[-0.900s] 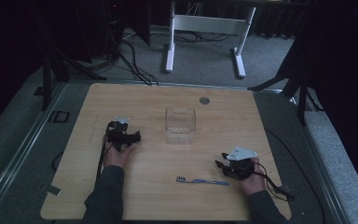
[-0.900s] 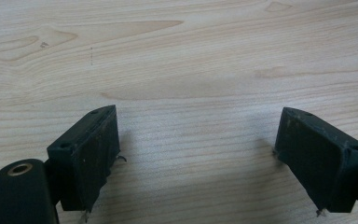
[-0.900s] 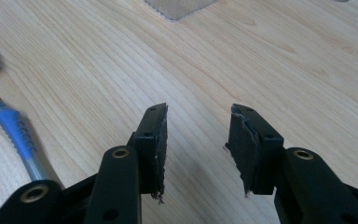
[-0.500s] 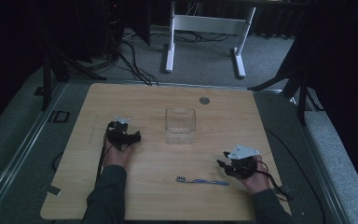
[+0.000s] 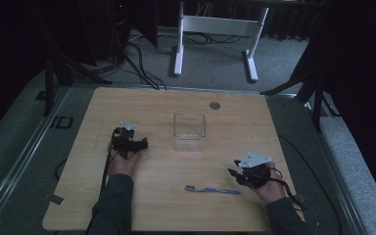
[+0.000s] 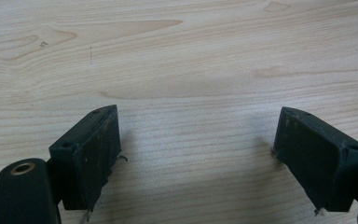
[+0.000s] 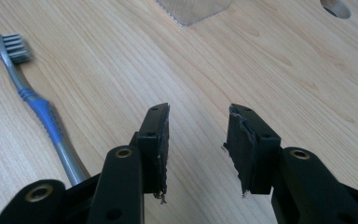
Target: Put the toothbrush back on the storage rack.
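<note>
A blue and grey toothbrush (image 5: pixel 213 190) lies flat near the table's front edge, bristle head to the left; in the right gripper view the toothbrush (image 7: pixel 39 107) runs along the left side. My right gripper (image 5: pixel 236 175) hovers just right of its handle end, jaws open with nothing between them (image 7: pixel 198 128). A clear plastic box (image 5: pixel 189 131) stands upright at the table's middle. My left gripper (image 5: pixel 142 144) rests at the left, pointing toward the box, jaws wide open over bare wood (image 6: pixel 196 140).
The wooden table (image 5: pixel 152 107) has a round grey cable port (image 5: pixel 215 105) at the back right. Cables trail from both grippers off the front. A white desk frame (image 5: pixel 213 29) stands on the carpet beyond the table.
My right gripper has shifted slightly forward and down toward the toothbrush's handle end. The left gripper, toothbrush and box have stayed put.
</note>
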Demonstrator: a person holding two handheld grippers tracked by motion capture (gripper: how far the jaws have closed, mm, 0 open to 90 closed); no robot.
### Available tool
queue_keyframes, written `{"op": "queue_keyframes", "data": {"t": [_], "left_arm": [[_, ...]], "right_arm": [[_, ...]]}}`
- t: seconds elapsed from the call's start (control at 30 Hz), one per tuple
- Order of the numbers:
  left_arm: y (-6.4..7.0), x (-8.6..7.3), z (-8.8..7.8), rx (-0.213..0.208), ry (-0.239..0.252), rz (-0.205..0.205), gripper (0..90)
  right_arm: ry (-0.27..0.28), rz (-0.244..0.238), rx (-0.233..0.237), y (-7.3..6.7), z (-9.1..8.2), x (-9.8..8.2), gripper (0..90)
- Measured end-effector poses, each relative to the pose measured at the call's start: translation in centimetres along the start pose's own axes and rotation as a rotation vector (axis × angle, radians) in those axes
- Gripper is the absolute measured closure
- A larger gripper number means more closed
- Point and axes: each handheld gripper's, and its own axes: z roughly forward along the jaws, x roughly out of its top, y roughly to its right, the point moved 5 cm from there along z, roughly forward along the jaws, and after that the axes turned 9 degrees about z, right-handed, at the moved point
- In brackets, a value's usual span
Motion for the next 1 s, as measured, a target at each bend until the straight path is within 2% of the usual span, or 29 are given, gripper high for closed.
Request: {"op": "queue_keyframes", "data": {"t": [0.53,0.9,1.0], "left_arm": [[0.0,0.0,0.0,-0.001,0.002,0.000,15.0],[0.0,0.0,0.0,-0.002,0.003,0.000,15.0],[0.0,0.0,0.0,-0.002,0.003,0.000,15.0]], "right_arm": [[-0.020,-0.024,0.011,-0.1,-0.9,0.7,57.8],[-0.043,-0.050,0.040,-0.8,-0.7,1.1,56.7],[-0.052,-0.062,0.061,-1.3,-0.5,1.2,56.7]]}}
